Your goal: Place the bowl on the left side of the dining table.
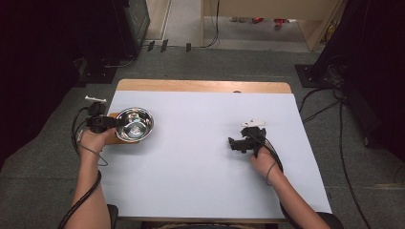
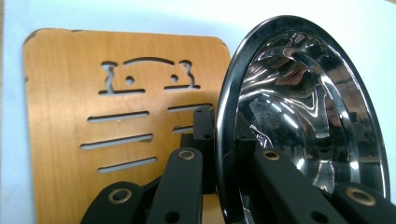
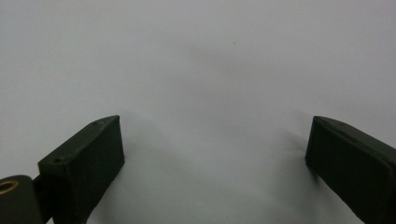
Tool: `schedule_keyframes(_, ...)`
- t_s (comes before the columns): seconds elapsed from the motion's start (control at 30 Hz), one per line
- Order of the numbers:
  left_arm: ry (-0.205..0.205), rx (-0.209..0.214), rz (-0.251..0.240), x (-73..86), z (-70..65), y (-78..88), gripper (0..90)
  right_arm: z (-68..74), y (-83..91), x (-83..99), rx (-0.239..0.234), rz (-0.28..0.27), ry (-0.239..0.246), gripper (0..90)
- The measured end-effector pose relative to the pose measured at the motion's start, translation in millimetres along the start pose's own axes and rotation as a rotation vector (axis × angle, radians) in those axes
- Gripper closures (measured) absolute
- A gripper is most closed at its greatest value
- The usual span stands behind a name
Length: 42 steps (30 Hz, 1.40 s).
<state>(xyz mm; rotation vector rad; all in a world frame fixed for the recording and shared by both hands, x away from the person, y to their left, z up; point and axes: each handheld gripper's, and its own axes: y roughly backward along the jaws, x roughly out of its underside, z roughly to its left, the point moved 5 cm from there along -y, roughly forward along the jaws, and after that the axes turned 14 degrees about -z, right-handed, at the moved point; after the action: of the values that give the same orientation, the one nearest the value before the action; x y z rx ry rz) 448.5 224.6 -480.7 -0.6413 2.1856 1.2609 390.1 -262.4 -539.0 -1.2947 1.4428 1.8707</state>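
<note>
A shiny steel bowl is at the table's left, over a wooden slotted board. My left gripper is shut on the bowl's near rim. In the left gripper view the bowl is tilted on edge, one jaw outside the rim and one inside, with the board lying flat behind it. My right gripper rests at the table's right, pointing left. In the right gripper view that gripper stands open, its fingers wide apart over bare white surface with nothing between them.
A white sheet covers most of the wooden table. Cables trail from both grippers along the person's forearms. Dark equipment and more cables lie on the floor around the table.
</note>
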Motion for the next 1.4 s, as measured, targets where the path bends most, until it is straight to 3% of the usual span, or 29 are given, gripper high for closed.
schedule_keyframes(0.23, 0.006, -0.027, -0.013, -1.0, 7.1, 3.1, 86.5, 0.1, 0.0, 0.0, 0.000, 0.000, -0.001, 4.0)
schedule_keyframes(0.33, 0.026, -0.022, -0.025, -0.7, 10.6, 3.7, 86.5, 0.1, -0.1, 0.0, 0.000, -0.001, -0.001, 4.0)
schedule_keyframes(0.67, 0.051, -0.069, -0.044, 0.4, 23.7, 4.3, 86.5, 0.1, 0.0, 0.0, 0.000, 0.000, -0.001, 4.0)
schedule_keyframes(1.4, 0.107, -0.134, -0.046, 7.6, 46.3, 3.1, 87.2, 0.2, 0.0, 0.0, 0.000, -0.001, -0.001, 4.0)
